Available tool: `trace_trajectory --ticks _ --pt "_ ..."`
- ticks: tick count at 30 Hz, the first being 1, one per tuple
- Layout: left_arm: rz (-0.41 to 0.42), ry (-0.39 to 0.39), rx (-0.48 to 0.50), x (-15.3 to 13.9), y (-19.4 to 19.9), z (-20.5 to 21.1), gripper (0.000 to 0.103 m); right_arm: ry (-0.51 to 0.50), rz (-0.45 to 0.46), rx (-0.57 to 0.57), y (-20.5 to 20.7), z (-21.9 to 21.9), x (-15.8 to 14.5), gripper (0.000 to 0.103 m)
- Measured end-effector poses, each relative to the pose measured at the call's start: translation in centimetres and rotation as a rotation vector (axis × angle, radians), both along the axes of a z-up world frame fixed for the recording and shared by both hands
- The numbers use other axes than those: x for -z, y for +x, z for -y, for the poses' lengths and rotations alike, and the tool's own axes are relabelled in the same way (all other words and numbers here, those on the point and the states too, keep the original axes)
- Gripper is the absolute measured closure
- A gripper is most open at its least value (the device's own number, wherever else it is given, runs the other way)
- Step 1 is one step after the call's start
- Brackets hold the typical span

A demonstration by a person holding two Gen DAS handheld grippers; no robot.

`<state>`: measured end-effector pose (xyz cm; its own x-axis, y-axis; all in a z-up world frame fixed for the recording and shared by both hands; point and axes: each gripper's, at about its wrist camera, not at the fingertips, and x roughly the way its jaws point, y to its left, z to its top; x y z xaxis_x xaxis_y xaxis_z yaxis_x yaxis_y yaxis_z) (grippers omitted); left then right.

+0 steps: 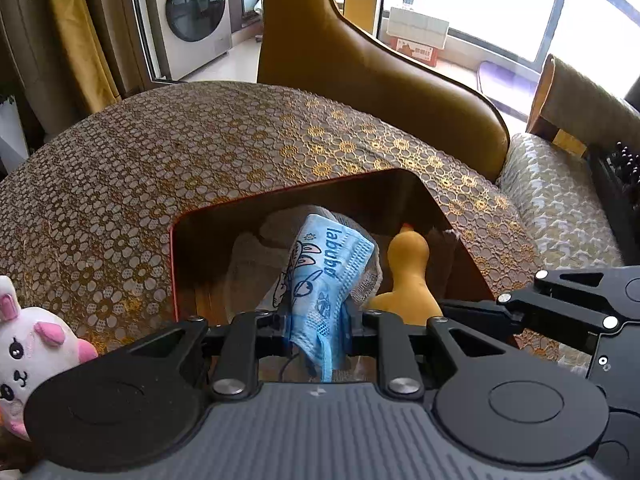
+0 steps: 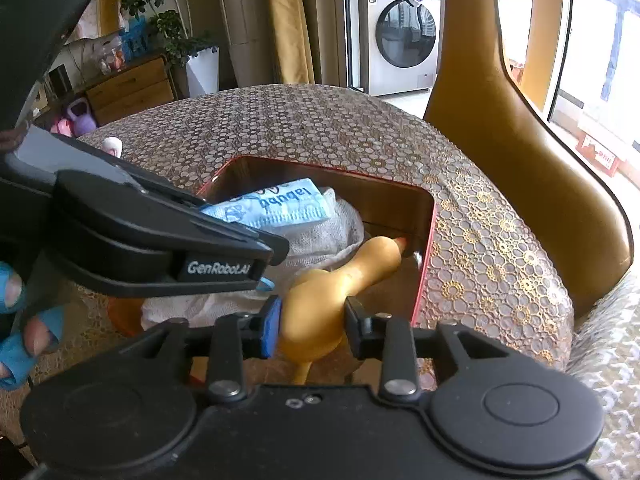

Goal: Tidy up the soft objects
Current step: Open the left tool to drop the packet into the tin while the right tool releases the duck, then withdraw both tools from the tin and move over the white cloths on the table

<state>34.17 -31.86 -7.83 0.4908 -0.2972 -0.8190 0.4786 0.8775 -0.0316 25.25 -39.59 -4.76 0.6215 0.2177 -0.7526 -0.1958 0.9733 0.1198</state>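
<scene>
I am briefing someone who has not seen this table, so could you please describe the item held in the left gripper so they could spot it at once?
On the lace-patterned tablecloth stands a dark box with a red rim. Over it, the left gripper pinches a folded face mask. It is the only light blue item there, printed with cartoon figures, unlike the white mesh cloth and the yellow rubber chicken beside it.

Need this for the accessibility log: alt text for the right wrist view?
The right hand-held gripper straddles a yellow rubber chicken whose head reaches into a red-rimmed box on a patterned tablecloth. The left hand-held gripper comes in from the left, holding a blue printed face mask over white mesh cloth in the box.
</scene>
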Motion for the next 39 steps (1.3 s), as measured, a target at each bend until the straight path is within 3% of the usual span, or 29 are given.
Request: trace_trajectory --ticks 11,13,14,15,16,23,32,39 --pt "0.008 0.022 -0.016 0.6 -0.1 0.3 0.077 -0.032 0.026 -0.016 0.2 -0.3 -0.2 0.047" --pt "0.012 0.012 -0.012 0.5 -0.3 0.3 0.064 -0.042 0.036 -0.031 -0.1 -0.5 -0.4 0.045" --pt "0.015 0.004 -0.008 0.4 -0.4 0.3 0.055 -0.049 0.04 -0.036 -0.3 -0.7 -0.4 0.044" --pt "0.022 -0.004 -0.007 0.3 -0.6 0.2 0.036 -0.053 0.044 -0.041 -0.4 -0.7 -0.5 0.043" --pt "0.032 -0.01 -0.008 0.1 -0.8 0.2 0.033 -0.06 0.049 -0.045 -0.6 -0.9 -0.6 0.042" --pt "0.039 -0.039 -0.001 -1.0 -1.9 0.0 0.033 -0.064 0.064 -0.047 -1.3 -0.8 -1.0 0.039" --pt "0.075 -0.06 0.008 -3.3 -4.0 -1.8 0.033 -0.031 0.109 -0.022 -2.5 -0.1 -2.8 0.027" --pt "0.101 -0.1 0.005 -5.4 -5.9 -4.0 0.033 -0.005 0.136 0.004 -3.7 -0.3 -4.4 0.026"
